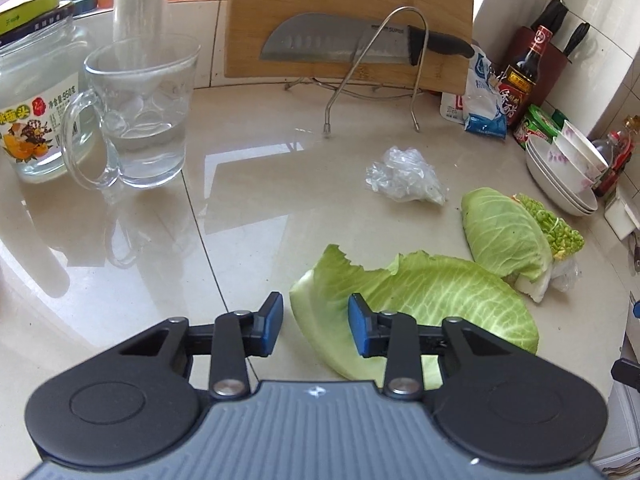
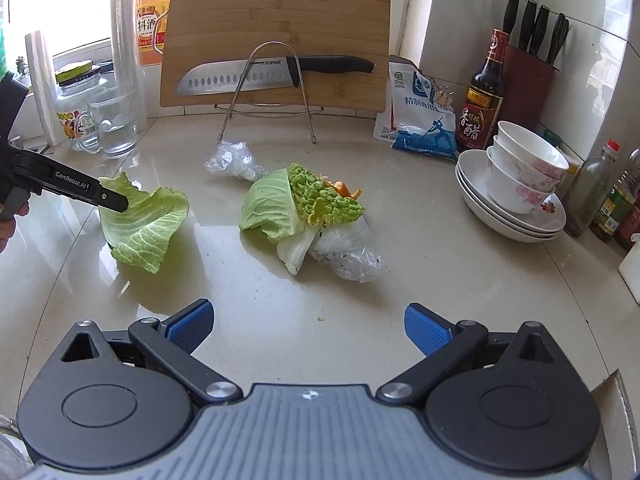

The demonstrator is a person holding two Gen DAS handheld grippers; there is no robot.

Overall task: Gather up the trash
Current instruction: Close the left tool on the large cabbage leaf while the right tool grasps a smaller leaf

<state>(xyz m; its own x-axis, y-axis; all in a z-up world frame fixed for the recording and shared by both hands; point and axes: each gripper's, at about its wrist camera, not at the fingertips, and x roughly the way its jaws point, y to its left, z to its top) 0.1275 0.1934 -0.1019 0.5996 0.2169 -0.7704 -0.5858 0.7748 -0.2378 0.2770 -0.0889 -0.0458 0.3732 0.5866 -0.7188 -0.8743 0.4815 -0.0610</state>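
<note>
Left hand-held gripper, fingers apart, straddles a cabbage leaf lying lengthwise toward the right; right hand-held gripper gapes wide.

Hidden and cut off

The left gripper covers the near leaf edge; the jar is cropped left.

Glossy stone-like counter, crinkled clear plastic wrap, wooden cutting board, shiny metal knife.
</note>
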